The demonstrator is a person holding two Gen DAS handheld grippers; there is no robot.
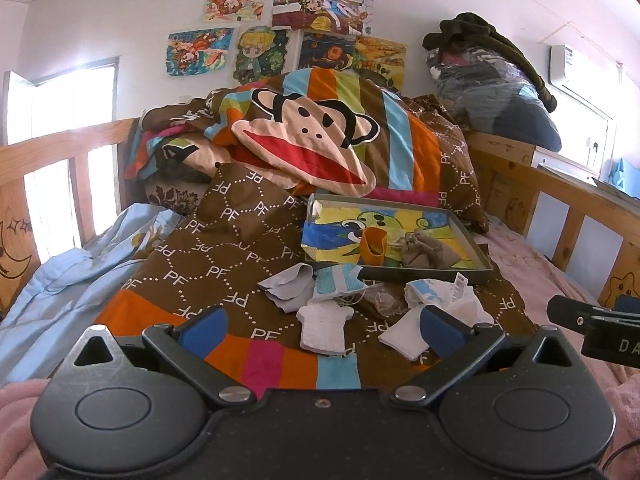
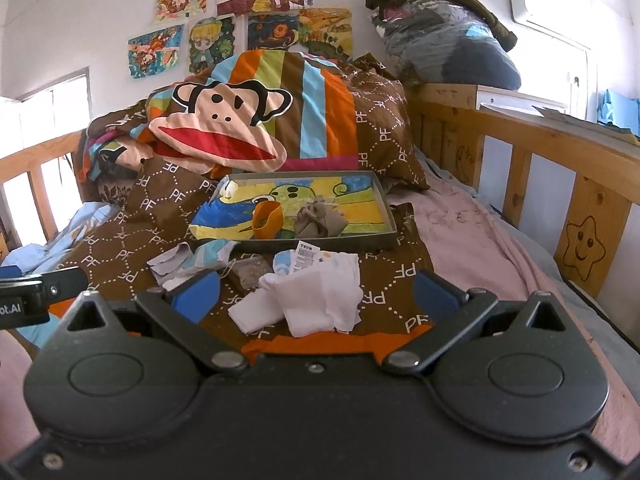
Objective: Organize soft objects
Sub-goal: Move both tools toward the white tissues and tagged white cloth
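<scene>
Several small soft items lie on the brown patterned quilt (image 1: 224,264): a white sock (image 1: 324,330), a grey cloth (image 1: 290,286), a blue-striped piece (image 1: 340,280) and a white tagged garment (image 1: 444,300). Behind them a grey tray (image 1: 472,240) holds an orange cup-shaped item (image 1: 374,246) and a tan pouch (image 1: 428,254). My left gripper (image 1: 322,326) hovers open just short of the socks, nothing between its fingers. In the right wrist view my right gripper (image 2: 316,294) is also open, straddling the white tagged garment (image 2: 320,296) from above; the tray (image 2: 386,204) lies beyond.
A monkey-face duvet (image 1: 308,132) is piled at the bed's head. Wooden rails (image 2: 560,184) run along the right side and the far left. A light-blue blanket (image 1: 60,292) lies left, a pink sheet (image 2: 460,220) right. A clothes bundle (image 2: 448,36) sits on the headboard.
</scene>
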